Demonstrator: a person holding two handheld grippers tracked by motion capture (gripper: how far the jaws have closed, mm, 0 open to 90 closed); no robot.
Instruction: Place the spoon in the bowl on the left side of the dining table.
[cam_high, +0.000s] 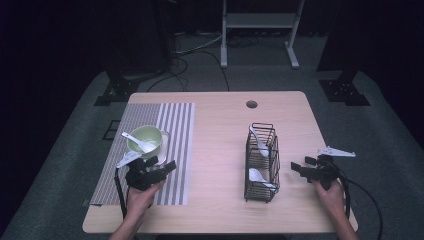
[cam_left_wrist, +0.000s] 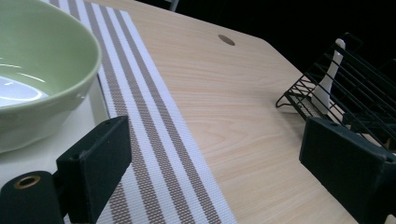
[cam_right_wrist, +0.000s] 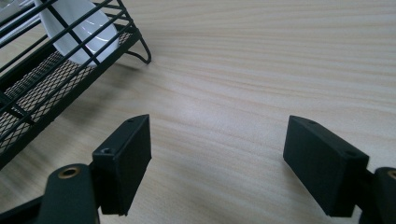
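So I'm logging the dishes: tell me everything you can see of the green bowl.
The green bowl looks like glazed ceramic, pale green, round and fairly deep. It stands upright on the striped placemat at the table's left, seemingly on a white dish. A white spoon rests in it, handle over the rim. The left gripper sits just beside it, jaws open, not touching.

Dark lab: camera stands (cam_high: 118, 82) ring the table (cam_high: 220, 150).

Each black claw (cam_high: 167, 167) (cam_high: 299, 168) has blocky square jaws, brass-ringed screws, a grey three-cornered plate and black cable.
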